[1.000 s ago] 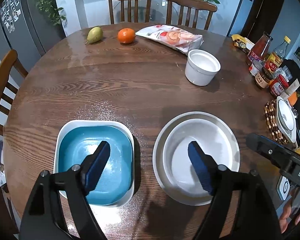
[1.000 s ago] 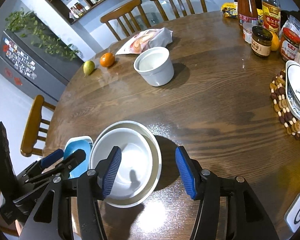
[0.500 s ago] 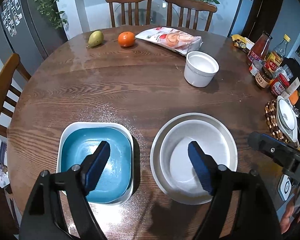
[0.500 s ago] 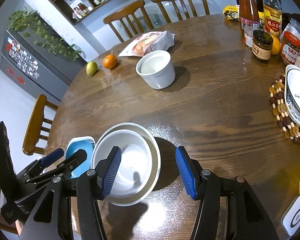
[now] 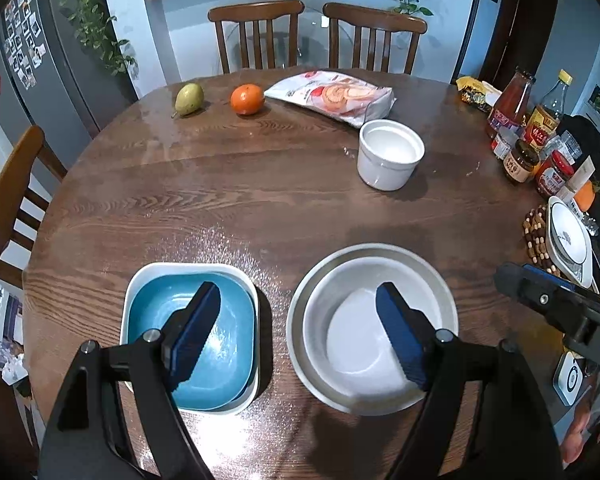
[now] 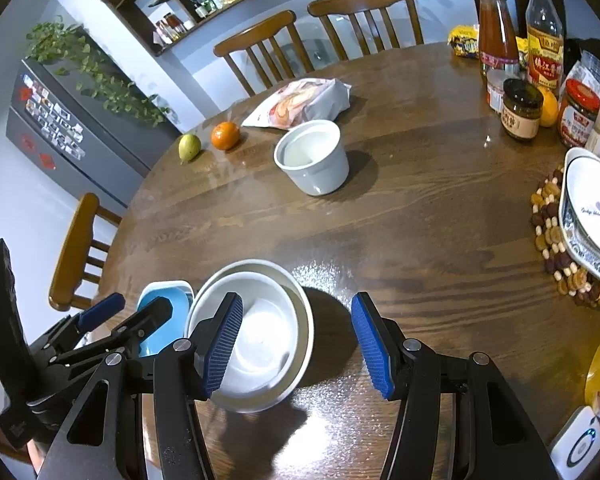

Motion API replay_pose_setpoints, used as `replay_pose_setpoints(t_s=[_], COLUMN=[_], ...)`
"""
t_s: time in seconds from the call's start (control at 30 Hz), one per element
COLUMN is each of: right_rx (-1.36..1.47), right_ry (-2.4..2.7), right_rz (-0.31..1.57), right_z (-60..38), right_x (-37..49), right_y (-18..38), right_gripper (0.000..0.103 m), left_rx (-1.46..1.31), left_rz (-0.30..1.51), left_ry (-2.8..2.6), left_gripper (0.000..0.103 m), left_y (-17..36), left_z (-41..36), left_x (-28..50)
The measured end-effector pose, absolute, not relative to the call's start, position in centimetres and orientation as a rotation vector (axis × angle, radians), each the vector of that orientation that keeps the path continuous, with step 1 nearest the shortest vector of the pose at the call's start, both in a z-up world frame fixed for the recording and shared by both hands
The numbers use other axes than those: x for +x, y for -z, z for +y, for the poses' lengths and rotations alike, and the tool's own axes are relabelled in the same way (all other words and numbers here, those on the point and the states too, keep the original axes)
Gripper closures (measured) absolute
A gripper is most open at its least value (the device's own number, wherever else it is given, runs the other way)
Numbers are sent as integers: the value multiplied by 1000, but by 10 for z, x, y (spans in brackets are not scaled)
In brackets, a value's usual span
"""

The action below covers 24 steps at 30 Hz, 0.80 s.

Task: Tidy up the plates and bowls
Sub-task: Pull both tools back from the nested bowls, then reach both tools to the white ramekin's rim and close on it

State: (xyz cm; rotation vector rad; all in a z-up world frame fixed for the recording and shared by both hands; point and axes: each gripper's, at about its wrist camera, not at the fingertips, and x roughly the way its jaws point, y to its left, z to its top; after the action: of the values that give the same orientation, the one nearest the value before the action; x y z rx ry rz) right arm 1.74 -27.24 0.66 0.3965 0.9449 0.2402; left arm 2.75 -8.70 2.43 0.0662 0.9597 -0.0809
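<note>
A blue square bowl (image 5: 224,356) sits nested in a white square dish (image 5: 188,270) at the near left of the round wooden table. Beside it a white round bowl (image 5: 360,344) sits nested in a larger grey-white round bowl (image 5: 374,250); this stack also shows in the right wrist view (image 6: 268,340). A white round pot (image 5: 390,154) stands alone farther back, also in the right wrist view (image 6: 314,160). My left gripper (image 5: 300,332) is open and empty above the two stacks. My right gripper (image 6: 296,344) is open and empty over the round stack's right rim.
A pear (image 5: 189,98), an orange (image 5: 247,99) and a snack bag (image 5: 336,96) lie at the far edge. Bottles and jars (image 6: 520,80) crowd the right side. Patterned plates sit on a beaded trivet (image 6: 592,216) at the right edge. Chairs surround the table.
Both grippers have drawn back and up a little, so the bowls and table appear slightly farther off. Nothing on the table has moved.
</note>
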Motion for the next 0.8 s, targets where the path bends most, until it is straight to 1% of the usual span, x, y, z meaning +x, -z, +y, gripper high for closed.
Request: replay_pose_setpoints(t_s=[0.8], right_rx=[315], right_ry=[-256], right_rz=[824], right_z=[-303], right_x=[26], right_y=[-55], right_gripper=[45], left_rx=[92], left_rz=[831], left_ry=[67], left_gripper=[24], left_y=[-63], left_z=[-130], left_x=[43])
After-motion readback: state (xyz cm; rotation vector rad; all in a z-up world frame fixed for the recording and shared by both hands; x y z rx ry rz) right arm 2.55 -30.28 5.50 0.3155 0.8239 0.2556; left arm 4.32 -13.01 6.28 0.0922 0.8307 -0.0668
